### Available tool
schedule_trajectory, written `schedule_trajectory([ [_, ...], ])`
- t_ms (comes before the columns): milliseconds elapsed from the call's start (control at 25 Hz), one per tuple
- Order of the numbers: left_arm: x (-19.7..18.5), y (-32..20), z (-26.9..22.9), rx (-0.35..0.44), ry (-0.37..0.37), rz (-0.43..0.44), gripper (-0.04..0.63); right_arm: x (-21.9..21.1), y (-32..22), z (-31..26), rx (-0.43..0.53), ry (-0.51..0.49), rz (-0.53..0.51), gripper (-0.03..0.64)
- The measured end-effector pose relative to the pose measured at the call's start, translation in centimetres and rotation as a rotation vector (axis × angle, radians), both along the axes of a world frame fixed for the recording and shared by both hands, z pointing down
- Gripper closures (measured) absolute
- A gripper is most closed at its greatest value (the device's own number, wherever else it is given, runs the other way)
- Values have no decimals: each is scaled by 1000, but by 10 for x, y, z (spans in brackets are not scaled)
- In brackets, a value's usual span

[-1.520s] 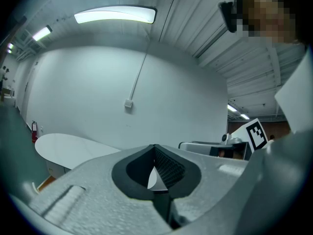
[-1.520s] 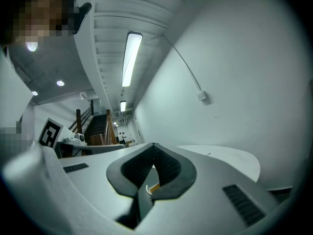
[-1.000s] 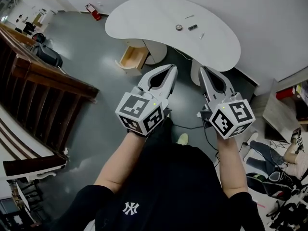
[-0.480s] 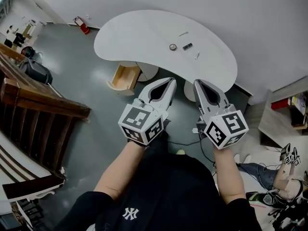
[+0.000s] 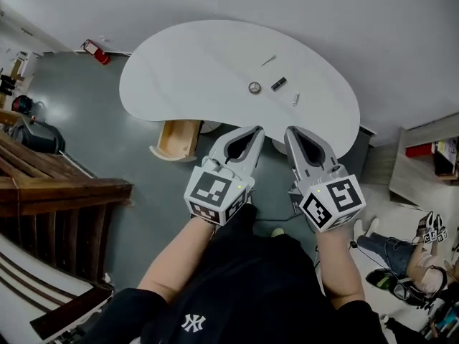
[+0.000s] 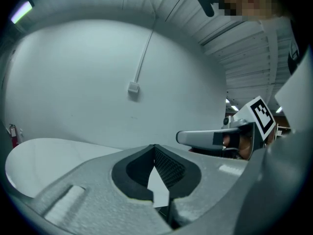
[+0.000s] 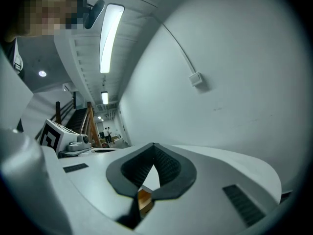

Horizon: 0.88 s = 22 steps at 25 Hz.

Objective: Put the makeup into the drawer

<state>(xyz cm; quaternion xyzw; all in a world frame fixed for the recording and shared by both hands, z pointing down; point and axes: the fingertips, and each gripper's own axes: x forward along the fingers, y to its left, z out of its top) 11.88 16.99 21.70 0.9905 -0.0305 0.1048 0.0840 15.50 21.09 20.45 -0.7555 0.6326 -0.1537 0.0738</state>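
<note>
Right now it's the approach step, nothing picked up yet. Left gripper (image 5: 252,132) & right gripper (image 5: 292,132) are side by side in front of the person. Both are short of the near edge of the white counter (image 5: 179,70) and point at it. Left fingers (image 6: 93,195) are pressed together, tips meeting, nothing btwn them. Right fingers (image 7: 225,180) are likewise closed tip to tip & empty.

Makeup is on the counter top, right of centre, well apart from both grippers:
- a small round compact (image 5: 254,87)
- a short dark tube (image 5: 279,84) just beside it
- a thin stick (image 5: 269,61) further back
- a small pale piece (image 5: 295,99) nearer the front edge

All are too small to say exactly what each is. A wooden drawer (image 5: 179,137) shows under the counter's front edge, left of the grippers. It looks pulled out, but what's inside can't be made out.

Next, I'd judge: get over the counter, spread one pair of fingers, and come down on the nearest item, prob. the pale piece or the compact. All the items are small & low. The pinch needs to be low & square to the counter, or the item could skid away. Then carry it left & down to the drawer. Four items means several trips, or one per gripper.
</note>
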Motion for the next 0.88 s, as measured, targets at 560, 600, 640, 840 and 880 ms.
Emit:
schedule_trajectory([
  [560, 50, -76, 61, -38, -63, 54, 586, 40, -77, 41, -68, -18, 58, 602],
  [600, 55, -80, 66, -38, -69, 53, 586, 46, -80, 46, -72, -22, 57, 603],
  [640, 61, -82, 70, -36, -72, 53, 586, 52, -84, 52, -76, -26, 56, 603],
  [840, 84, -98, 92, 0, -95, 38, 586, 69, -105, 77, -95, -38, 1, 602],
  [880, 87, -102, 98, 0, -102, 34, 586, 72, -110, 81, -98, -31, -15, 603],
])
